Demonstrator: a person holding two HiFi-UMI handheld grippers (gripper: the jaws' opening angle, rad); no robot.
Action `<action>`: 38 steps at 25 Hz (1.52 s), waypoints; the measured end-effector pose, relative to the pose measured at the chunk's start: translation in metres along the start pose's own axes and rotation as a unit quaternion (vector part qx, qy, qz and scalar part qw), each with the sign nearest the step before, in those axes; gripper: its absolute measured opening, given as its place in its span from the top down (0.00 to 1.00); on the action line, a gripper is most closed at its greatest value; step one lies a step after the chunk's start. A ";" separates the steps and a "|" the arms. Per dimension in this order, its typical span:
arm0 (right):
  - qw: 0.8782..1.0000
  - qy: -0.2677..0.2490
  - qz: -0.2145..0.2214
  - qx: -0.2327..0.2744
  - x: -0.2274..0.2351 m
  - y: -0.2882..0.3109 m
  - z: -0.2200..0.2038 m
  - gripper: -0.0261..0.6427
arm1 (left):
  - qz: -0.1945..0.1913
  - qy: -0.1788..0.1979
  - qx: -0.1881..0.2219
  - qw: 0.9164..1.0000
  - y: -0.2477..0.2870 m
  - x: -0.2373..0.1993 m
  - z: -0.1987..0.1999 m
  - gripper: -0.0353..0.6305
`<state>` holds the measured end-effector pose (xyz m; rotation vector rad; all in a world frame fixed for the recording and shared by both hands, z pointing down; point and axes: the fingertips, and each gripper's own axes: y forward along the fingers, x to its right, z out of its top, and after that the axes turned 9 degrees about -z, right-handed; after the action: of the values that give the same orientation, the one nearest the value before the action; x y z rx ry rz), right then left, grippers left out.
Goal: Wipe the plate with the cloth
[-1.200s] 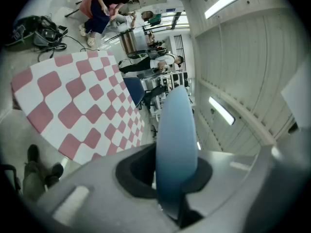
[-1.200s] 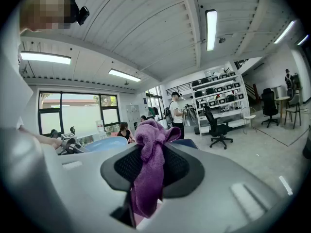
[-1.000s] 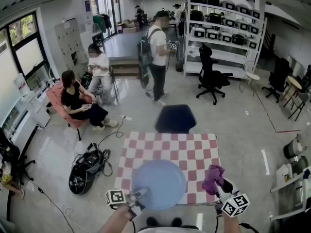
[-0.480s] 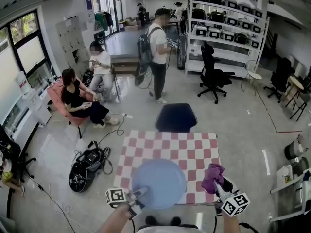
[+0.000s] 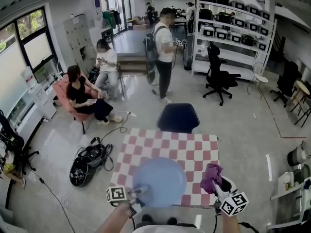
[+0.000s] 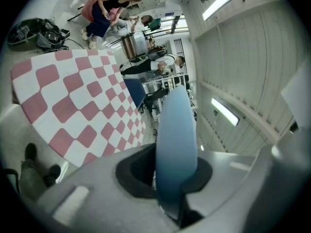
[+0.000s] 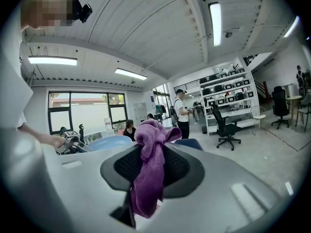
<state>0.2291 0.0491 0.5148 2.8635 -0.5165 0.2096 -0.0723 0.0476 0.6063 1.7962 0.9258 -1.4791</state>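
Left jaws: the left gripper (image 6: 176,178) pinches the near rim of the round pale-blue plastic plate (image 6: 177,140), with one jaw on each face of the rim.
Right jaws: the right gripper (image 7: 149,176) is clamped on the purple fleecy cloth (image 7: 151,152). A bunch of cloth stands above the jaws and a tail hangs below them.
Change: over the last second almost nothing moves at the grippers. In the head view the left gripper (image 5: 138,194) and the right gripper (image 5: 219,184) keep their places, and the cloth (image 5: 212,175) stays just to the right of the plate (image 5: 159,181) without touching it. Only the view itself shifts a little, and the bystanders behind shift with it.
Meaning for the task: both things are in hand but the wiping has not begun. The cloth must first cross to the plate's face, so this looks like a pause before the first stroke.
Plate, place: it hangs over the near edge of the desk with the pink-and-white checked cover (image 5: 194,149). The pictures do not show whether it rests on the desk or is lifted clear.
Plate, look: it is smooth, matt and shallow. Edge-on it is thin with a gentle curve, and no dirt or wetness shows on it.
Cloth, look: it is soft and crumpled, and looks dry.
Beyond: a dark blue chair (image 5: 178,118) stands at the far side of the desk.
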 end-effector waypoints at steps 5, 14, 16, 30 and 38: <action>1.000 -0.010 0.021 -0.006 0.012 0.001 -0.002 0.80 | -0.007 -0.003 0.018 1.000 0.015 -0.001 -0.013 0.87; 1.000 -0.006 0.022 -0.009 0.023 0.012 -0.004 0.80 | -0.005 -0.007 0.019 1.000 0.026 -0.006 -0.006 0.87; 1.000 -0.003 0.017 -0.009 0.023 0.016 -0.004 0.80 | -0.005 -0.004 0.013 1.000 0.026 -0.005 0.001 0.87; 1.000 0.022 -0.019 -0.005 0.003 0.101 -0.003 0.80 | 0.009 0.012 -0.054 0.998 0.050 -0.037 0.101 0.87; 0.999 0.020 -0.034 -0.007 -0.024 0.159 0.005 0.80 | 0.011 0.034 -0.091 0.995 0.052 -0.049 0.165 0.87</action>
<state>0.1497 -0.0893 0.5366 2.8510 -0.4097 0.2507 -0.1249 -0.1235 0.6275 1.7258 1.0369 -1.2845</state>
